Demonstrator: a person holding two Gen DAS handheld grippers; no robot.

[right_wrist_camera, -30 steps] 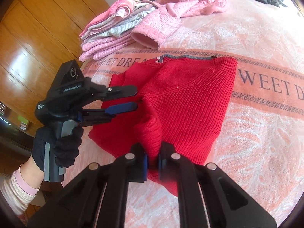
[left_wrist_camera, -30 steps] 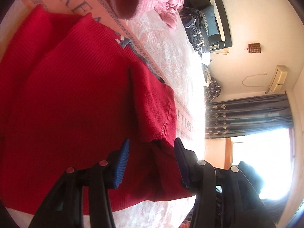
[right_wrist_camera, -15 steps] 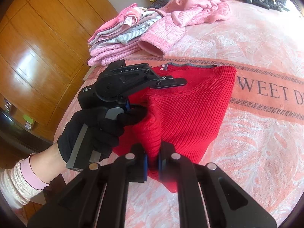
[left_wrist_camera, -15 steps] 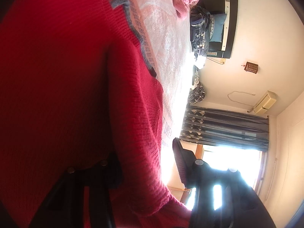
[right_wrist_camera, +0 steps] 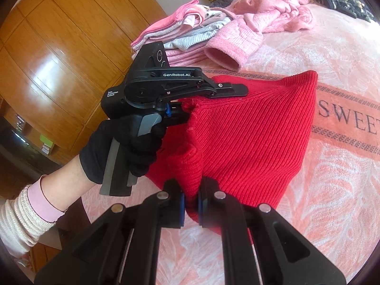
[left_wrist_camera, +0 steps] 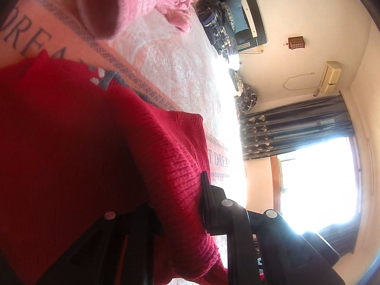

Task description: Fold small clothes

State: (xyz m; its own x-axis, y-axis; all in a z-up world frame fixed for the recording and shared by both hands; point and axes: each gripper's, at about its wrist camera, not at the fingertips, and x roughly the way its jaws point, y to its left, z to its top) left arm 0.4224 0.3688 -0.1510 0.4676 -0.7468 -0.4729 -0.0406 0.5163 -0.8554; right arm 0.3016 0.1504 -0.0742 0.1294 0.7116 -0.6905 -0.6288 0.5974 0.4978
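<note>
A red knit sweater [right_wrist_camera: 249, 142] lies on the pink bedspread [right_wrist_camera: 332, 190], its near-left part pulled up into a tent. My right gripper [right_wrist_camera: 190, 204] is shut on a fold at the sweater's near edge. My left gripper [right_wrist_camera: 190, 104], held by a black-gloved hand [right_wrist_camera: 123, 152], grips the sweater's left edge, its upper finger lying over the fabric. In the left wrist view the sweater [left_wrist_camera: 71, 154] fills the lower left, and a thick roll of it sits pinched in the left gripper [left_wrist_camera: 178, 204]. The grey collar shows toward the top.
A pink quilted garment [right_wrist_camera: 232, 47] with an open cuff lies just beyond the sweater. A stack of folded pink and grey clothes [right_wrist_camera: 180, 30] sits at the bed's far left. A wooden wardrobe [right_wrist_camera: 59, 47] stands left. Dark clothes [left_wrist_camera: 218, 28] lie near the headboard.
My left gripper came in from the left, slid over the sweater's edge and closed on it. The sweater's left side now hangs raised between both grippers. The right gripper kept its hold.
</note>
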